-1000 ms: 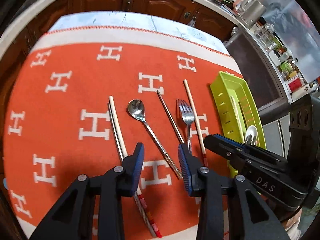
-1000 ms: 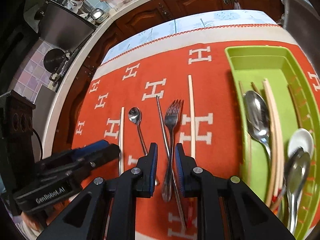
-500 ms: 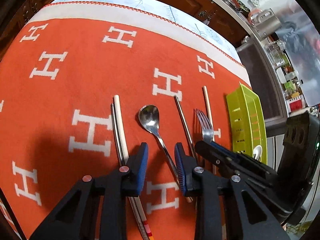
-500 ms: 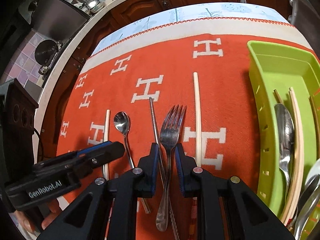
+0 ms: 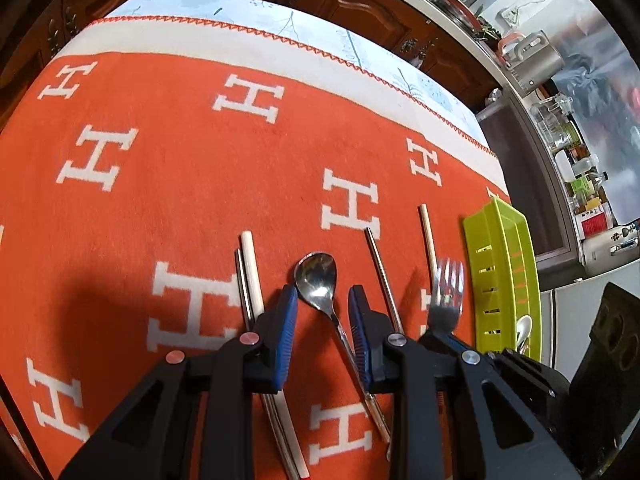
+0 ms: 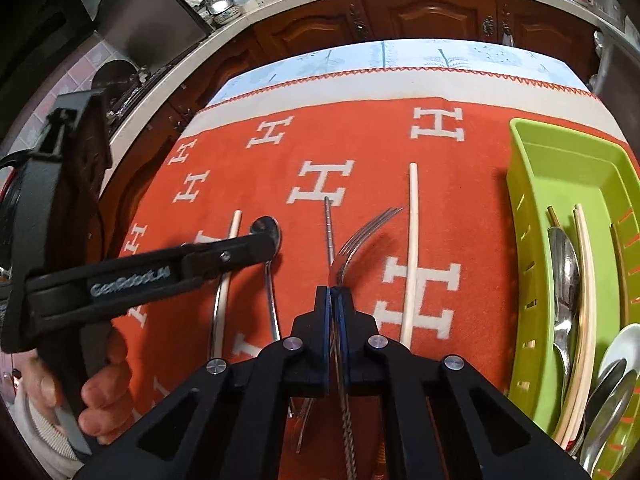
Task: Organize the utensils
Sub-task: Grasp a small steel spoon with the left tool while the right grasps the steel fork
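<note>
An orange cloth (image 5: 200,184) holds a row of utensils. My left gripper (image 5: 322,316) is open, its blue pads (image 5: 286,320) on either side of the spoon (image 5: 316,276) just below the bowl, not touching the handle. My right gripper (image 6: 332,294) has its jaws closing tight, pads pressed on the neck of the fork (image 6: 368,232), which is tipped on its side with tines raised. That fork (image 5: 446,292) looks blurred in the left wrist view. The green tray (image 6: 560,160) on the right holds spoons and chopsticks.
A metal chopstick (image 6: 329,224) and a cream chopstick (image 6: 412,240) lie on either side of the fork. A cream and metal pair (image 5: 250,272) lies left of the spoon. A hand (image 6: 100,392) holds the left gripper (image 6: 266,248). Dark cabinets (image 6: 420,16) stand beyond the table.
My right gripper's jaws came together on the fork, and the fork rolled onto its side. My left gripper sank toward the spoon and its jaws narrowed around the handle.
</note>
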`<state>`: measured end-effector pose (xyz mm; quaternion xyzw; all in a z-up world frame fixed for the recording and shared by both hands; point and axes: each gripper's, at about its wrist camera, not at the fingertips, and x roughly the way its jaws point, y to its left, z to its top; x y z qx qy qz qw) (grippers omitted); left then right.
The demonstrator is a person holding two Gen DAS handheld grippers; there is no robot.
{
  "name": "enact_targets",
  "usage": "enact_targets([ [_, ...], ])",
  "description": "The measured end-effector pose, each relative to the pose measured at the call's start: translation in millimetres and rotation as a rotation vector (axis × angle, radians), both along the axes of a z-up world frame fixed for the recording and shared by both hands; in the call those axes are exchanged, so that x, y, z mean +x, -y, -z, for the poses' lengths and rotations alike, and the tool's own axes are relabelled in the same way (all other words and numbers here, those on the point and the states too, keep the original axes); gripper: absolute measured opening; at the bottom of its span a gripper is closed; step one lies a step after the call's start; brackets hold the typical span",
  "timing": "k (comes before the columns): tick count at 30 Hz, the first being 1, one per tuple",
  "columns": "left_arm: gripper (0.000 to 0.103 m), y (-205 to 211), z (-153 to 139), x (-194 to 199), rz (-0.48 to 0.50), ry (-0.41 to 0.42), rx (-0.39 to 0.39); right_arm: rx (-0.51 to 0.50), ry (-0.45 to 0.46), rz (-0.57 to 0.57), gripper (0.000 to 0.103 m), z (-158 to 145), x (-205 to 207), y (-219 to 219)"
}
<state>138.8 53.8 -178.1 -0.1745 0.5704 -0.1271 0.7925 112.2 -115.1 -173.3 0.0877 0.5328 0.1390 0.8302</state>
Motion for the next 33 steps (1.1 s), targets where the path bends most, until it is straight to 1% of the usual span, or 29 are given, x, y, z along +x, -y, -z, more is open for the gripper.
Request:
enact_targets([
  [8, 0.024, -10, 3, 1, -0.006, 0.046, -0.037, 0.002, -0.007, -0.016, 0.004, 2, -12, -3],
  [10, 0.023, -10, 4, 2, -0.004, 0.061, -0.036, -0.009, -0.006, -0.025, 0.004, 3, -14, -7],
  [13, 0.017, -9, 4, 1, 0.001, 0.078, -0.022, -0.016, 0.000, -0.038, 0.004, 4, -18, -11],
  [15, 0.008, -8, 5, 1, 0.002, 0.086, -0.002, -0.016, -0.006, -0.038, 0.004, 6, -18, -12],
  [18, 0.004, -9, 4, 0, -0.002, 0.089, 0.004, -0.011, -0.021, -0.033, 0.004, 10, -17, -13],
  [21, 0.004, -6, 4, -1, 0.005, 0.093, -0.001, -0.008, -0.028, -0.033, 0.004, 12, -17, -12],
  [25, 0.004, 1, 5, -2, 0.023, 0.114, 0.011, -0.006, -0.032, -0.030, 0.004, 13, -16, -12],
  [28, 0.004, 8, 4, -3, 0.045, 0.135, 0.028, -0.002, -0.032, -0.027, 0.004, 14, -17, -11],
  [32, 0.002, 19, 3, -4, 0.080, 0.176, 0.068, 0.006, -0.030, -0.018, 0.004, 12, -17, -7],
  [33, 0.001, 18, 3, -4, 0.078, 0.175, 0.065, 0.010, -0.027, -0.015, 0.004, 10, -18, -6],
])
